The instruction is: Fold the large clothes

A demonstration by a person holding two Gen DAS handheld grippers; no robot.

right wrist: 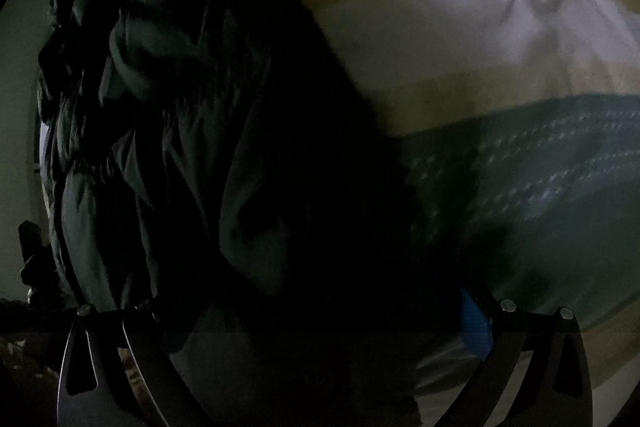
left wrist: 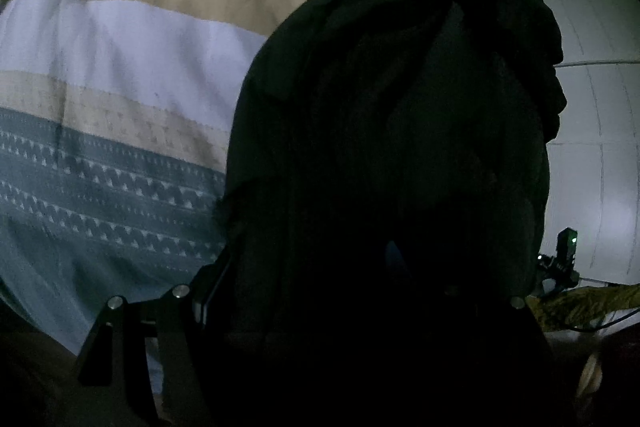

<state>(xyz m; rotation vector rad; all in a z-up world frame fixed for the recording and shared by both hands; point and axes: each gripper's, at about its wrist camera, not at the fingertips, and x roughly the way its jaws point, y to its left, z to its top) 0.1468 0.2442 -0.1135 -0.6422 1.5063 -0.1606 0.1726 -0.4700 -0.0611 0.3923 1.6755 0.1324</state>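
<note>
While the dark puffy jacket [left wrist: 392,147] hangs bunched above the striped bedspread [left wrist: 100,107], left gripper [left wrist: 360,307] and right gripper [right wrist: 320,315] are buried in cloth; their openness can't be told. Soft, bulky, slippery-looking: better grasped at hem or shoulders.

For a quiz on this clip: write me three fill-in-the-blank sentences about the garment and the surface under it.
1. The bunched garment is ____ in colour.
2. It hangs in front of a bedspread patterned with wide ____.
3. In the left wrist view, the bedspread's white band lies ____ the band with small triangle rows.

Missing words: dark; stripes; above
</note>
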